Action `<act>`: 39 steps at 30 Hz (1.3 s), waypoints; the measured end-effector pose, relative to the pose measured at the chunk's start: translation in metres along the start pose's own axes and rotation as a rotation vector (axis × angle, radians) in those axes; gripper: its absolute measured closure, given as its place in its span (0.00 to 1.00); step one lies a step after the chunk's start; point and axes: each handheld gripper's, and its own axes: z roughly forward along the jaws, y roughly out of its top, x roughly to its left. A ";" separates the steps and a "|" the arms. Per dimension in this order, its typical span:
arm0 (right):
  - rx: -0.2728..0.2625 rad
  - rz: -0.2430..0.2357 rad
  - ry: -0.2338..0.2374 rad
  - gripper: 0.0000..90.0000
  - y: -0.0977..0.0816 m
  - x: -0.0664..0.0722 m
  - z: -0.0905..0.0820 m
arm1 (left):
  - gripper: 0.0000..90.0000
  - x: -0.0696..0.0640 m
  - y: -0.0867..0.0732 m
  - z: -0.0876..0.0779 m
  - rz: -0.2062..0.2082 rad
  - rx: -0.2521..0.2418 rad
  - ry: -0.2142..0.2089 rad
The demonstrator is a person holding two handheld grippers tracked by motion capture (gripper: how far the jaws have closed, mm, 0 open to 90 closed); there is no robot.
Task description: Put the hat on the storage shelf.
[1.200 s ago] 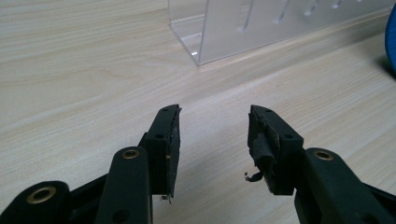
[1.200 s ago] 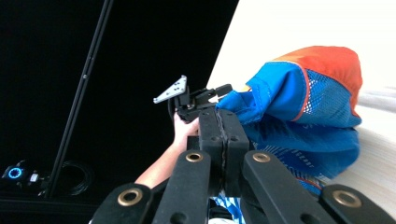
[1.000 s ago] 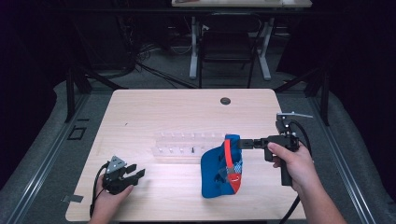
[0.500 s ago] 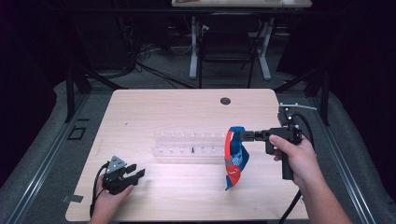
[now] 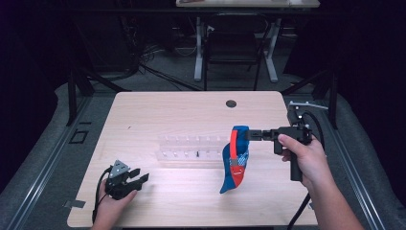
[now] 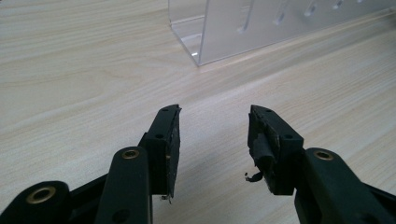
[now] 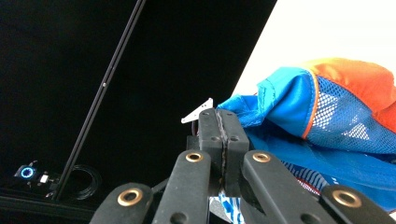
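A blue and orange mesh garment (image 5: 234,158) hangs from my right gripper (image 5: 248,135), which is shut on its top edge above the table's right half. Its lower end reaches down to the tabletop. In the right gripper view the blue fabric (image 7: 299,112) bunches just past the pressed-together jaws of my right gripper (image 7: 224,122). My left gripper (image 5: 142,178) rests near the front left corner of the table, open, nothing between its fingers. In the left gripper view the gap of my left gripper (image 6: 212,122) faces bare wood.
A clear plastic rack (image 5: 191,149) stands across the middle of the wooden table (image 5: 167,115), just left of the hanging garment; its corner (image 6: 205,37) shows ahead of the left gripper. A round hole (image 5: 231,103) sits near the far edge. Chairs and table legs stand beyond.
My right gripper has lifted the garment off the table, so it went from lying flat to hanging lengthwise. The left gripper has stayed put.
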 end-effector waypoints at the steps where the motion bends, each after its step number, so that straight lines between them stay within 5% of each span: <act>1: 0.003 -0.004 0.001 1.00 0.001 0.000 0.000 | 0.60 0.000 0.000 0.000 0.000 0.002 0.000; 39: 0.019 -0.054 0.004 1.00 0.044 0.042 0.019 | 0.61 0.000 0.000 0.000 -0.002 -0.005 -0.005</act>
